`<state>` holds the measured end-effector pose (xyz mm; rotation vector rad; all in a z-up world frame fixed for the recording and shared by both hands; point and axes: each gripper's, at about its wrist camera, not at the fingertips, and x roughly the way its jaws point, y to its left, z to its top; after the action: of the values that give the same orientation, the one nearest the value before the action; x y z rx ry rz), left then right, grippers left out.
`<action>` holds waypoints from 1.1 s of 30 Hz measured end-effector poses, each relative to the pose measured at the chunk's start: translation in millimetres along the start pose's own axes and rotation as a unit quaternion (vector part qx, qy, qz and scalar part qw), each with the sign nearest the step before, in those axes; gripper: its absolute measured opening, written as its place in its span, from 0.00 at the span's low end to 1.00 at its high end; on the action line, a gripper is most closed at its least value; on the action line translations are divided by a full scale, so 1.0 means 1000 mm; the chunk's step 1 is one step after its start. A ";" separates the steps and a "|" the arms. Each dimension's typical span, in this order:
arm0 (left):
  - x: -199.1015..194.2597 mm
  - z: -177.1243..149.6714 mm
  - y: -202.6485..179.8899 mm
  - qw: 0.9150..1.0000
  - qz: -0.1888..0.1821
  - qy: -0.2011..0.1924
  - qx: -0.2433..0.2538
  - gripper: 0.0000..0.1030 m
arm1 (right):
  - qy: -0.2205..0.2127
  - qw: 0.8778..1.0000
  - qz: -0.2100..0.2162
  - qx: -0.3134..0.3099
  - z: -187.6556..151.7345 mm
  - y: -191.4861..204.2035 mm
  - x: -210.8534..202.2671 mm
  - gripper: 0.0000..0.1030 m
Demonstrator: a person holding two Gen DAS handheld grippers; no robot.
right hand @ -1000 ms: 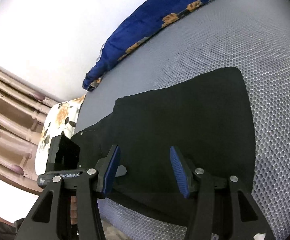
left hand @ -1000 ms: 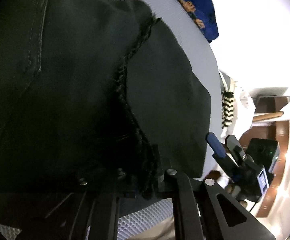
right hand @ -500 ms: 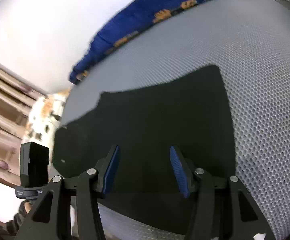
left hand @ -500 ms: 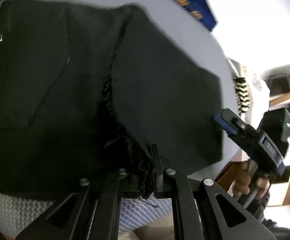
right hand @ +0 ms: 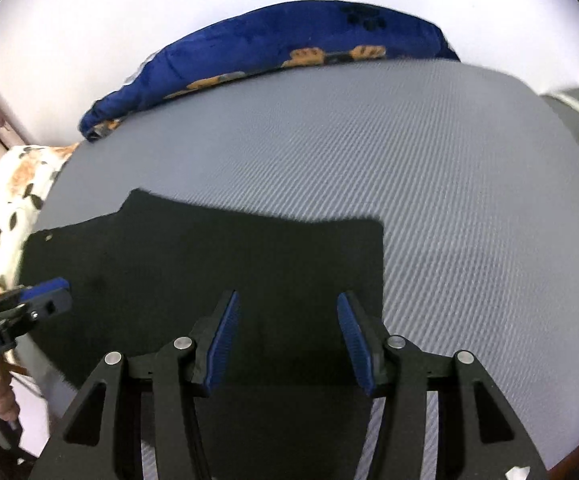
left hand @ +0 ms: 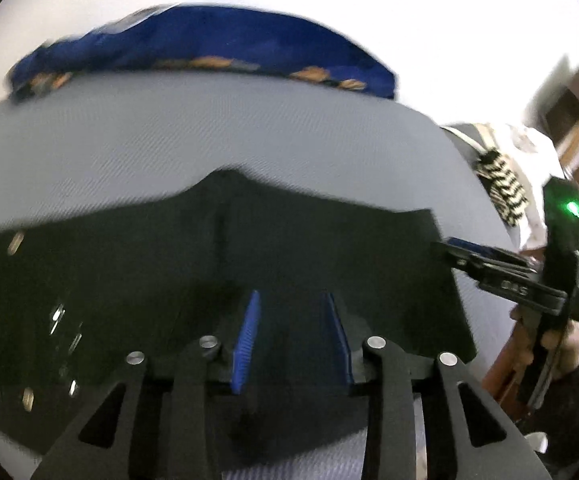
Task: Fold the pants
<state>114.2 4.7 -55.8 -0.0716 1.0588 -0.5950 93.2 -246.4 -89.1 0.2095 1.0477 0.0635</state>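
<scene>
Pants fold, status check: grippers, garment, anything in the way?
Left gripper opening, nothing between pads. Right gripper open, empty. Pants lie flat on grey mat. Nothing in the way.

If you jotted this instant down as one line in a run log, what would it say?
black pants: flat on grey mesh mattress | left tongs: opening, nothing between | right tongs: open, empty, above pants

Both fisheye views bend hard at the rims; motion blur smears the left (wall (left hand: 469,20) glares white).
</scene>
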 end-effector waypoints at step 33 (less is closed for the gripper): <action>-0.020 -0.031 0.073 0.997 0.013 0.047 -0.058 0.43 | 0.107 0.993 0.040 -0.029 -0.058 0.026 -0.008 0.44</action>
<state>112.5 82.8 -79.8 -0.1324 1.1836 -0.5172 40.4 -213.6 -105.3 0.1942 1.2489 0.1914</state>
